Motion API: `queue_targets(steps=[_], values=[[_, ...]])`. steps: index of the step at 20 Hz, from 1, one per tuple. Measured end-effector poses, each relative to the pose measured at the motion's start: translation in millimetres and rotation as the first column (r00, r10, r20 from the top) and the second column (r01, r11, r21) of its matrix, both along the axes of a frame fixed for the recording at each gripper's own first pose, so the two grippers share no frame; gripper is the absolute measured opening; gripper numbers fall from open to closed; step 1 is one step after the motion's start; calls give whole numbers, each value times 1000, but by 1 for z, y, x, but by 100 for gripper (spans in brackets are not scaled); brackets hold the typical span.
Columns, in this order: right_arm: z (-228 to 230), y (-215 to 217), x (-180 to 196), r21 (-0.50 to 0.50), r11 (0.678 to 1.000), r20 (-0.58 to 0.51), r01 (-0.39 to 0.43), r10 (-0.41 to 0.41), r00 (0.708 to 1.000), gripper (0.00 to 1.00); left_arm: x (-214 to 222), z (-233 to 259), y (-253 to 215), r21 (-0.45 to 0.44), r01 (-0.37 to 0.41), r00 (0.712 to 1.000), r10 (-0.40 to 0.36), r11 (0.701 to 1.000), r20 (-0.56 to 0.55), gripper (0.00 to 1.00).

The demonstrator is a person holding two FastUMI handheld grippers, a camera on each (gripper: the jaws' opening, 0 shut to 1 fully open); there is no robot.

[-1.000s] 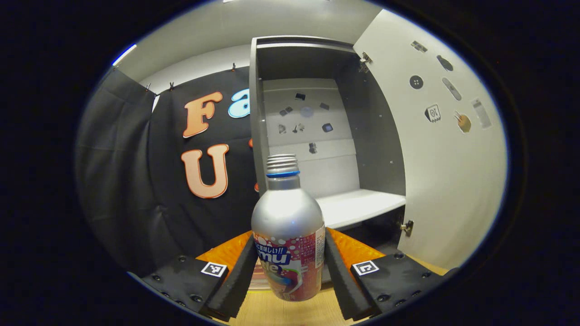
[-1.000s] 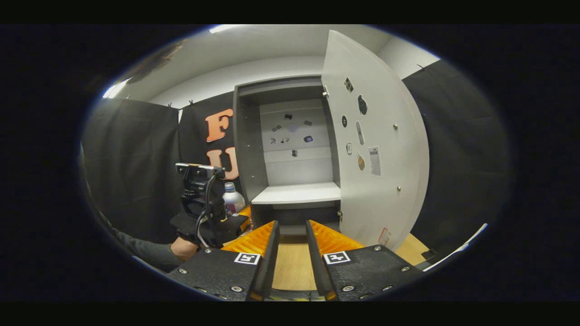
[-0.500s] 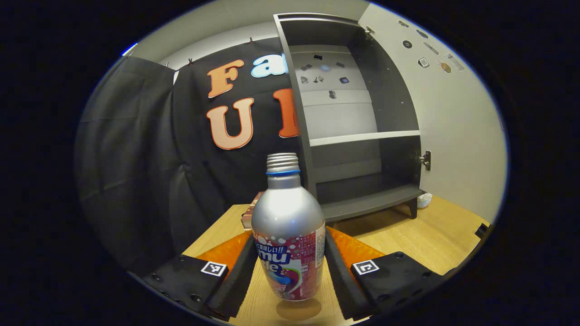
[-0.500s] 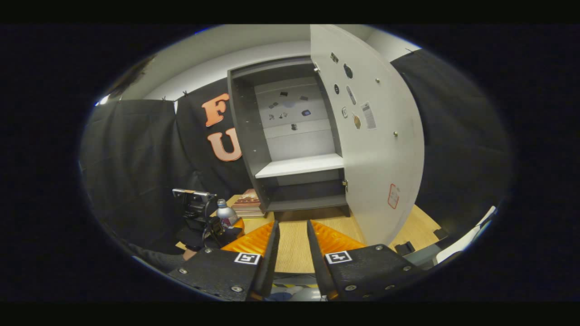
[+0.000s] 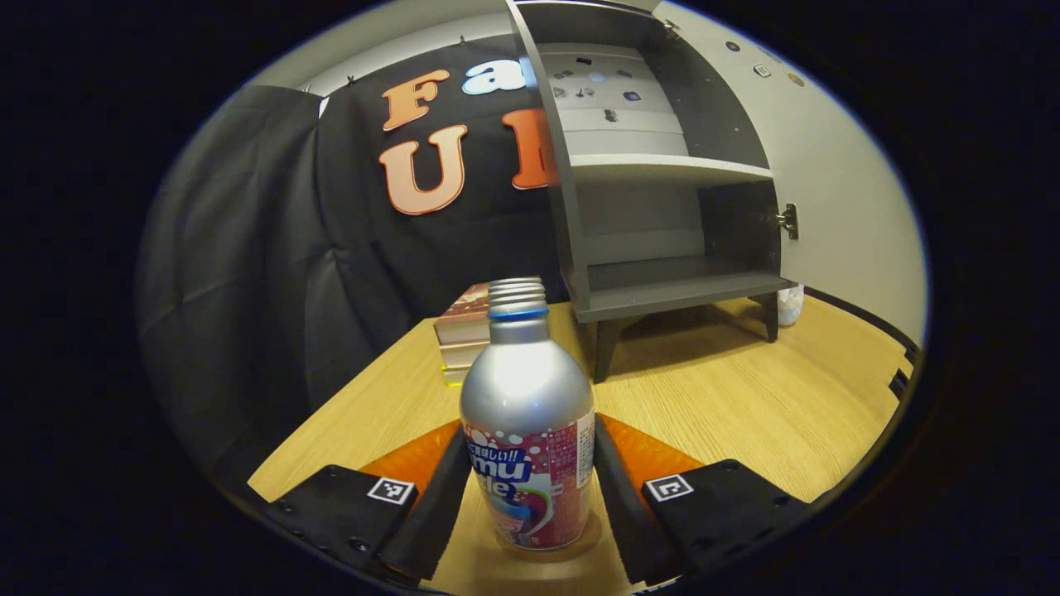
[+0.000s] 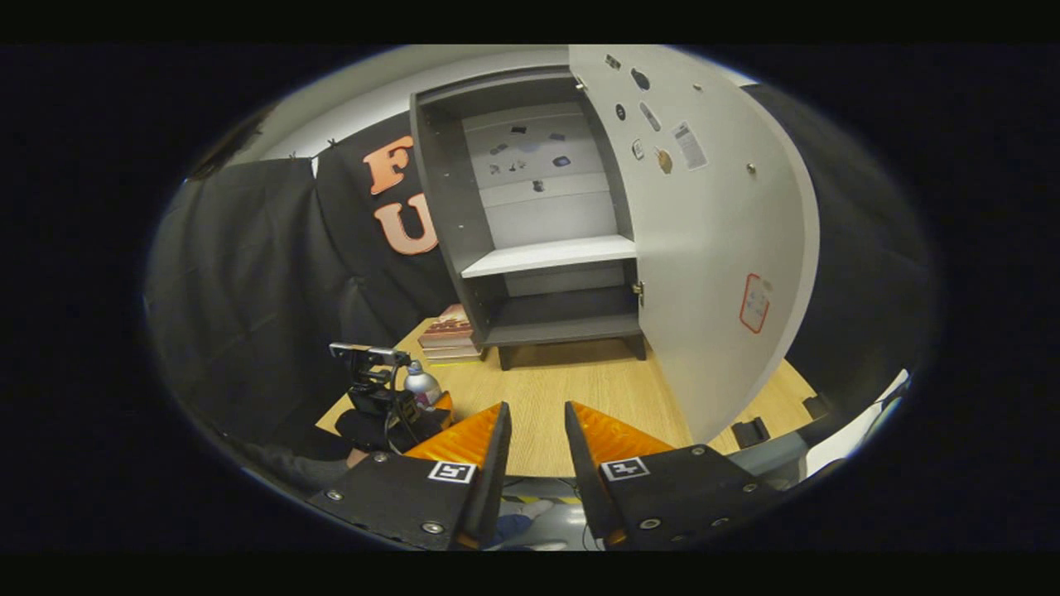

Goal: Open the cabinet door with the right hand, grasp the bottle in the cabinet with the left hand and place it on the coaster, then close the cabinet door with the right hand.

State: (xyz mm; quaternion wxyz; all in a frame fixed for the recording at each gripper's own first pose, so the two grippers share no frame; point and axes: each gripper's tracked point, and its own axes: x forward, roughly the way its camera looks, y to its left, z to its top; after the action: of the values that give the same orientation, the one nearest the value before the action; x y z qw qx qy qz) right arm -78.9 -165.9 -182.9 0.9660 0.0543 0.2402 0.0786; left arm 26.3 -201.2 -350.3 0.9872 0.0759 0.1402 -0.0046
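Right now I have the bottle (image 5: 527, 430) clamped between the jaws of the left gripper (image 5: 527, 505), both fingers (image 5: 435, 505) pressing on its labelled lower half. It stands upright, its base at or just above the tabletop (image 5: 745, 414); I can see a round tan patch under the base that could be the coaster, but I cannot say for sure. From the right gripper view the same bottle (image 6: 421, 386) sits low at the near-left corner of the tabletop, well apart from the cabinet (image 6: 530, 215).

As I judge progress: step 1 is done, since the cabinet door (image 6: 712, 248) stands swung wide on its hinges. Step 2 is mostly done, because the bottle is out of the cabinet and both shelves look bare. What is left is to confirm the bottle is set on the coaster, let go with the left, and then swing the door shut with the right.

My right gripper (image 6: 537, 459) hangs back from the cabinet with its jaws parted by a narrow gap and nothing between them. It faces the open cabinet and the door's inner face, so I reckon it is placed to go for the door edge once the left side lets go. A stack of books (image 5: 465, 331) lies just behind the bottle, beside the cabinet's left leg.
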Motion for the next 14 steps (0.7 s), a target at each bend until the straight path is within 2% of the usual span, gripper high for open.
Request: queue_targets(steps=[9, 12, 14], values=[[0, 5, -1, 14, 1000, -10, -14, 14, 1000, 41, -14, -9, 7, 29, 3, 1000, -3, 1000, 5, 87], [0, 7, -4, 19, 1000, -9, -21, 21, 1000, 41, -20, -13, 8, 12, -1, 1000, 1, 1000, -8, 87], [0, 4, -10, 19, 1000, -16, -24, 24, 1000, 41, -24, -17, 10, -29, -20, 999, 19, 999, -30, 87]])
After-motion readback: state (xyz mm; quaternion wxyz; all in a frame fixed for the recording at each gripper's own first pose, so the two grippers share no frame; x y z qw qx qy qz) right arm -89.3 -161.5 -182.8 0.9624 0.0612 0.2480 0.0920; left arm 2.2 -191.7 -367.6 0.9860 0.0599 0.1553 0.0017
